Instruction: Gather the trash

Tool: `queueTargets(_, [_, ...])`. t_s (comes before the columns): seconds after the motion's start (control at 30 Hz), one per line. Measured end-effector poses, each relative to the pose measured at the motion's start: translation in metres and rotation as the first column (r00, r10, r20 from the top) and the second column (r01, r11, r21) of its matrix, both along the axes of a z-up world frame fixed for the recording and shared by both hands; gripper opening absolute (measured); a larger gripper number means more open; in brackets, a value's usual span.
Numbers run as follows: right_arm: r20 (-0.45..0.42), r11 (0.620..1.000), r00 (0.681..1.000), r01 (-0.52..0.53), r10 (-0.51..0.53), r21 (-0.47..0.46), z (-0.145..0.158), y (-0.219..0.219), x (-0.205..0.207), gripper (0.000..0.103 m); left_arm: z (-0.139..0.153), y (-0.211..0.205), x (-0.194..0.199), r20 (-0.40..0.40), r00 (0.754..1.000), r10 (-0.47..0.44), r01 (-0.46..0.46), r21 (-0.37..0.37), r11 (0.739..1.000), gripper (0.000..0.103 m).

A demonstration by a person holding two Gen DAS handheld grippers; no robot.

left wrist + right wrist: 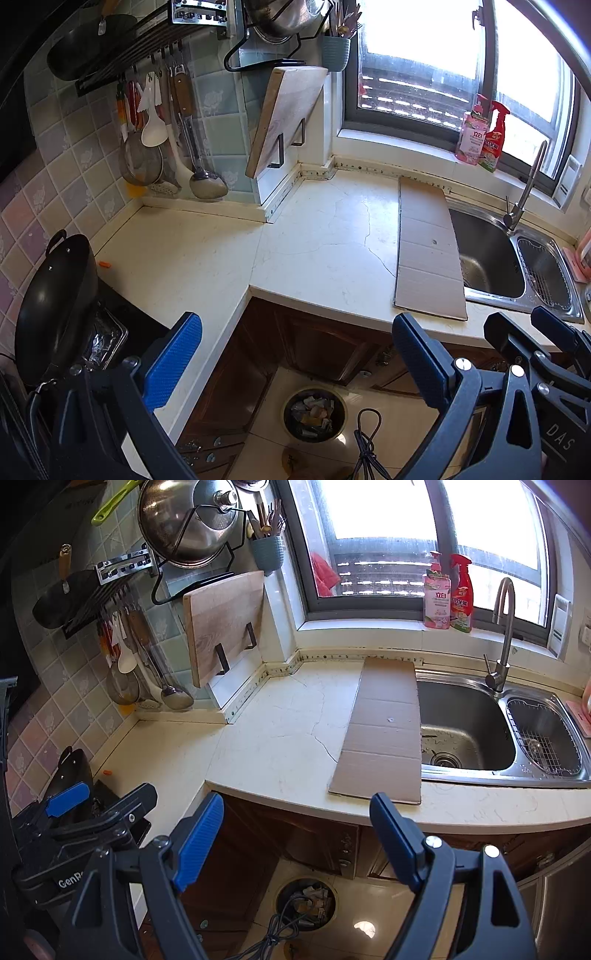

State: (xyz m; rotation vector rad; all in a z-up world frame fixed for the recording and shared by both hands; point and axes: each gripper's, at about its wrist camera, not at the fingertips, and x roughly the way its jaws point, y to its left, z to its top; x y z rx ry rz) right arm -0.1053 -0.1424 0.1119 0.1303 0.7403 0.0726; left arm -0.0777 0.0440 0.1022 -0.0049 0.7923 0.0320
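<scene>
Cream stone counter (280,738), cracked across the middle, runs in an L under a bright window (388,513). A flat strip of cardboard (384,727) lies on it, its right edge against the steel sink (465,720); beyond the sink's main basin sits a smaller one with a wire rack. A tall tap (502,627) rises behind the sink, and a pink bottle (436,594) and a red spray bottle (461,594) stand side by side on the sill.

A small orange scrap (104,264) lies on the counter near the tiled wall, just beside a black wok (55,306) that stands tilted at the left end. It is the only loose bit seen on the counter. Down on the floor, below the counter's inner corner, a round bin (314,413) holds mixed rubbish; a dark cable (365,435) trails next to it.

On the wall hang ladles and a strainer from a rack, a wooden board (225,627) leans in its bracket, and a steel lid (192,520) sits above it.

The left tongs (295,362) hover over the counter edge with the blue pads spread wide and nothing between them. The right tongs (297,842) are likewise wide apart and empty, pointing down toward the cardboard's near end. Each pair shows at the edge of the other's view, side by side, neither touching anything
</scene>
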Motion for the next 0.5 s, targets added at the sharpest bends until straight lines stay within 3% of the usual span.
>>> queueTargets(0.5, [-0.010, 1.000, 1.000, 0.011, -0.010, 0.004, -0.0013, -0.0031, -0.0036, 0.082, -0.0008, -0.0024, -0.0024, -0.010, 1.000, -0.010, 0.010, 0.001, 1.000, 0.102])
